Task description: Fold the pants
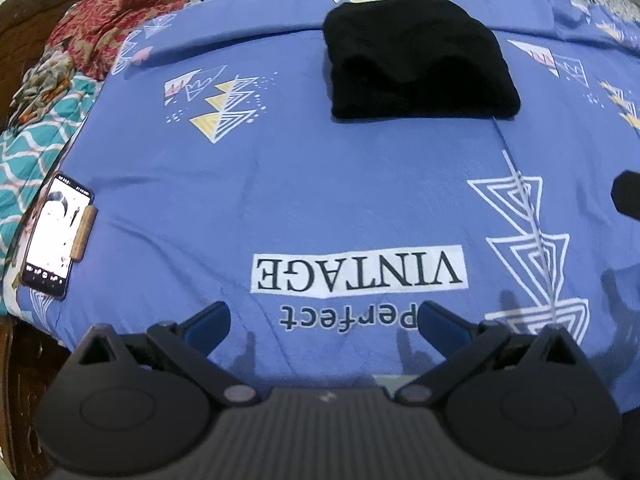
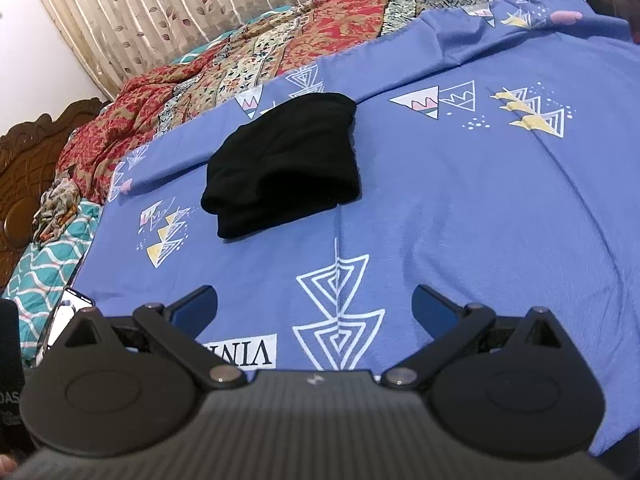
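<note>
The black pants (image 1: 416, 60) lie folded into a compact bundle on the blue printed bedsheet (image 1: 280, 184), far ahead of my left gripper (image 1: 320, 324). The left gripper is open and empty, low over the "Perfect VINTAGE" print. In the right wrist view the pants (image 2: 284, 164) lie ahead and left of my right gripper (image 2: 316, 308), which is also open and empty above the sheet (image 2: 480, 208). Neither gripper touches the pants. A dark part of the right gripper shows at the right edge of the left wrist view (image 1: 628, 196).
A lit phone (image 1: 52, 236) lies at the sheet's left edge, also glimpsed in the right wrist view (image 2: 66, 312). Red floral and teal patterned bedding (image 2: 240, 64) is heaped behind and left. A carved wooden headboard (image 2: 24, 168) and a curtain (image 2: 168, 4) stand beyond.
</note>
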Available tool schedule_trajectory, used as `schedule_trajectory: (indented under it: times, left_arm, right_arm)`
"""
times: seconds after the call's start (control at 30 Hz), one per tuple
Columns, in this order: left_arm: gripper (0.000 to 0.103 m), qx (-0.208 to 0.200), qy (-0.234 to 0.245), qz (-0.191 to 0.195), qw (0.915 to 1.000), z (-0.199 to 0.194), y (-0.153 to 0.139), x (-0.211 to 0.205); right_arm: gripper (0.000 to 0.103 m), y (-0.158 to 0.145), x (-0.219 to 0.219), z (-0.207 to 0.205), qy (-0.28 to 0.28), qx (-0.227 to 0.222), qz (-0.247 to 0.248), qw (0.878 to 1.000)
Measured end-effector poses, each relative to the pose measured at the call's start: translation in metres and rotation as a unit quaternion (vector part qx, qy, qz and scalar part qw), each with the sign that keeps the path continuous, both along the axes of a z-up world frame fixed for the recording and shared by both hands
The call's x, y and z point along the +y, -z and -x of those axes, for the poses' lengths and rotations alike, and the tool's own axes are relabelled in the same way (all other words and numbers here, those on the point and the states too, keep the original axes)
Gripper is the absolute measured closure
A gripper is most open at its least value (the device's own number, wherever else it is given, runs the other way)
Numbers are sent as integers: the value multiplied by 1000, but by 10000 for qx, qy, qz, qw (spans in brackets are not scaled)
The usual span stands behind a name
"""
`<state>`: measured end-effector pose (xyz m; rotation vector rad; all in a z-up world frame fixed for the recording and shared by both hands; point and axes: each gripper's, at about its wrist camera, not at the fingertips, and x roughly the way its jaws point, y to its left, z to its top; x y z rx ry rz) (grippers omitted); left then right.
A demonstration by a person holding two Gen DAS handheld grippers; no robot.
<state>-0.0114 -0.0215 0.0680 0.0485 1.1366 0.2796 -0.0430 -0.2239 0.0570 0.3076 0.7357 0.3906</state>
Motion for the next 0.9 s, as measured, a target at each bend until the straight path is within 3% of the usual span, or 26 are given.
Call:
schedule_trajectory:
  times: [0.2, 0.47, 0.9]
  left_arm:
    - [0, 235, 135, 25, 9996, -9, 7, -11]
    - [0, 351, 238, 28, 9991, -17, 12, -19]
    - [0, 428, 318, -31, 9986, -20, 17, -23]
  right_arm:
    - [0, 4, -10, -9, 102, 85, -43, 9999]
    - [0, 13, -8, -17, 128, 182, 305, 9993]
    - [0, 24, -13, -23, 171, 454, 233, 9985]
